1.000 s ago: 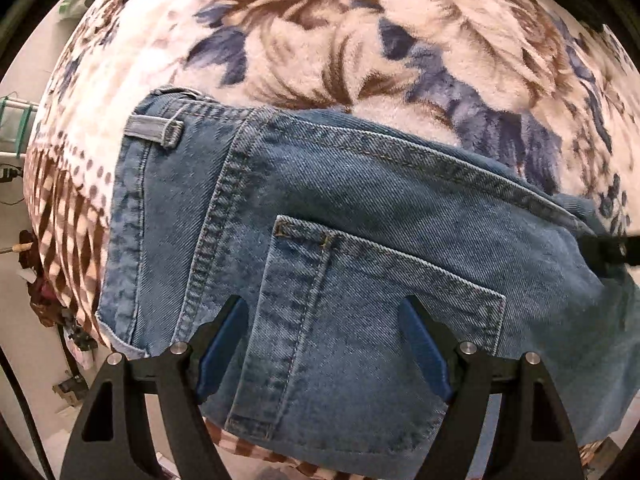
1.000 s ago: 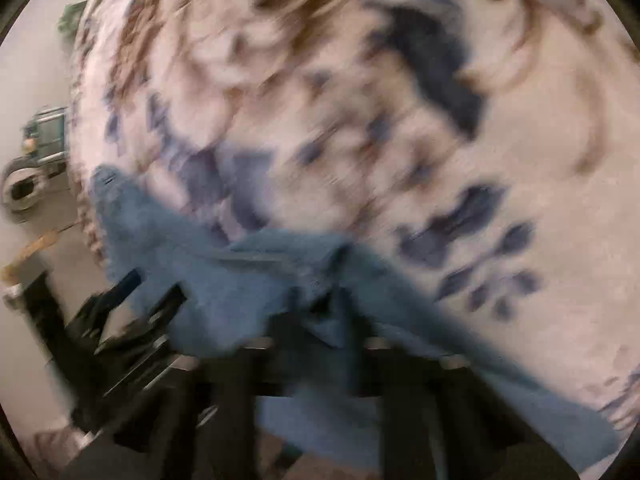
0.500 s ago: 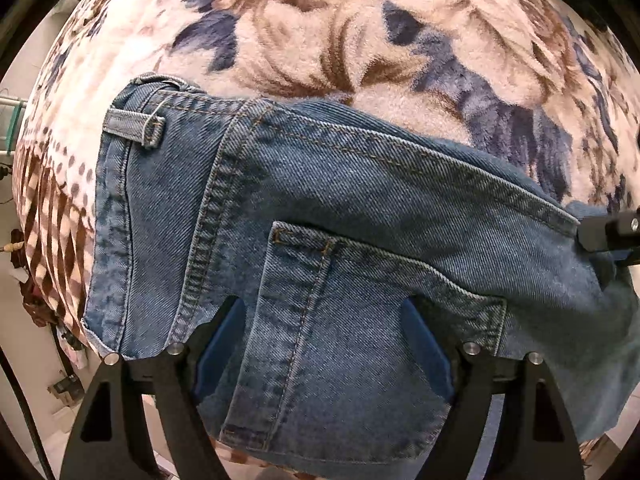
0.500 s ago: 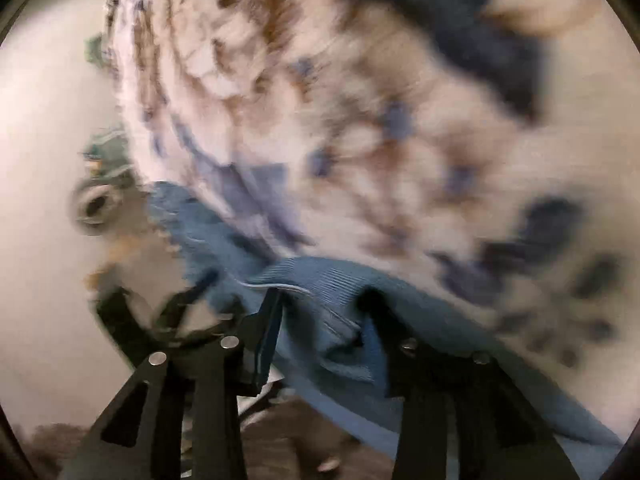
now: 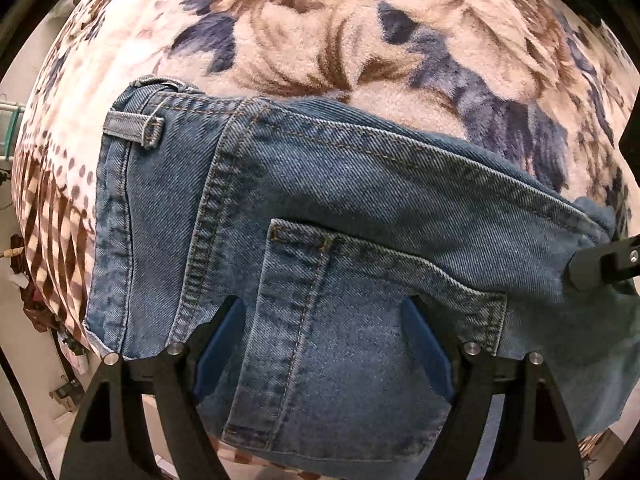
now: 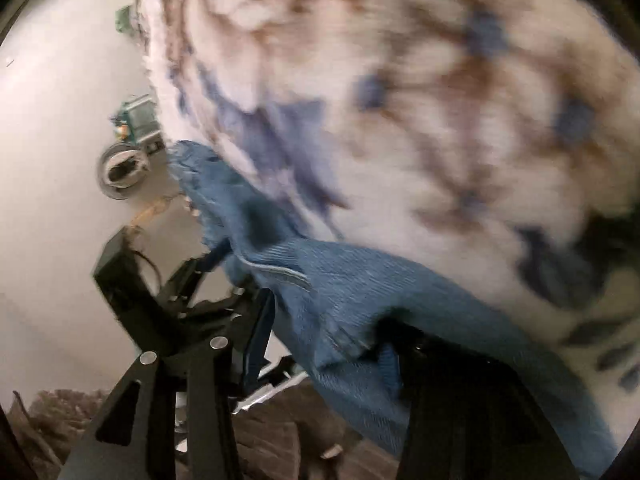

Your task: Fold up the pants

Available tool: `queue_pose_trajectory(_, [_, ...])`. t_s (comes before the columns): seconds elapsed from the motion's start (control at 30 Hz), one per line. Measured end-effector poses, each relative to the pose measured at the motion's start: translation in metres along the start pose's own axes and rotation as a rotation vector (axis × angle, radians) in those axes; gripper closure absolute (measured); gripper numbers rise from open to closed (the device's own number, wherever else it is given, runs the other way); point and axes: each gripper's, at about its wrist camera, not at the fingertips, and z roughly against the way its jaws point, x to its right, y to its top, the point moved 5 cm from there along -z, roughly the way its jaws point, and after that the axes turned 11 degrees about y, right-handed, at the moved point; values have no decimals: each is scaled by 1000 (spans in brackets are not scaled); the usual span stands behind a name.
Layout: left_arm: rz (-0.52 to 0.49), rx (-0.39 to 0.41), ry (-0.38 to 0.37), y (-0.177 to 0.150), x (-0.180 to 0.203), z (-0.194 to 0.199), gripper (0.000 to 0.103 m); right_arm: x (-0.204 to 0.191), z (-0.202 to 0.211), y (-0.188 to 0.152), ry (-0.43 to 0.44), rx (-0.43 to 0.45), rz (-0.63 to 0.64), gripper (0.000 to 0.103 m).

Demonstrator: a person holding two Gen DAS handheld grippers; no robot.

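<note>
Only the right wrist view shows right gripper parted astride jeans.

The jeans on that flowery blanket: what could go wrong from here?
The jeans hang over the blanket's near edge; with the left gripper open above the back pocket, nothing pins them, so they might slide off.

The right gripper has just been opening with denim between its fingers; cloth could snag there and drag the fold apart.

The plush blanket may bunch under the denim.
</note>
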Motion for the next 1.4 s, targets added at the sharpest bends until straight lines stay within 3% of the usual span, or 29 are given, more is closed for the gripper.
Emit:
queue_pose_trajectory(0.07, [-3,3,-1,-1,-1,-1,23,-3,-6,-1,28,-20,16,52])
queue_pose_trajectory(0.17, [-11,11,7,-3,0,0,23,2,-9,-1,-129,36,25,54])
queue_pose_trajectory(0.33, [-10,15,20,-4,1,-1,23,-14,-25,5,-213,42,53,53])
queue_pose_trajectory(0.43, [-7,15,11,-3,1,-1,23,-17,-10,2,-135,125,22,77])
queue_pose_trajectory(0.6, [-16,13,7,-6,3,1,22,-12,22,-14,-26,224,-33,80])
queue_pose_trajectory(0.7, [-27,21,40,-9,1,7,22,-3,31,-6,-100,252,-41,85])
queue_pose_trajectory(0.83, [-15,55,113,-10,-15,14,22,-27,48,1,-166,378,11,91])
queue_pose_trajectory(1.07, [21,29,108,-3,-32,8,20,-20,34,-1,-232,290,-7,90])
queue_pose_trajectory(1.13, [11,19,105,-2,-30,4,20,-22,59,4,-361,399,2,91])
queue_pose_trajectory(1.17, [15,13,101,-1,-30,3,19,-27,84,8,-366,501,-19,91])
queue_pose_trajectory(1.23, [27,5,91,-2,-34,3,18,-33,111,7,-334,573,-52,90])
queue_pose_trajectory(1.3, [28,7,94,-3,-34,3,18,-49,107,3,-263,528,-16,90])
queue_pose_trajectory(1.4, [8,15,89,-4,-33,7,18,-62,63,-7,-286,339,42,90])
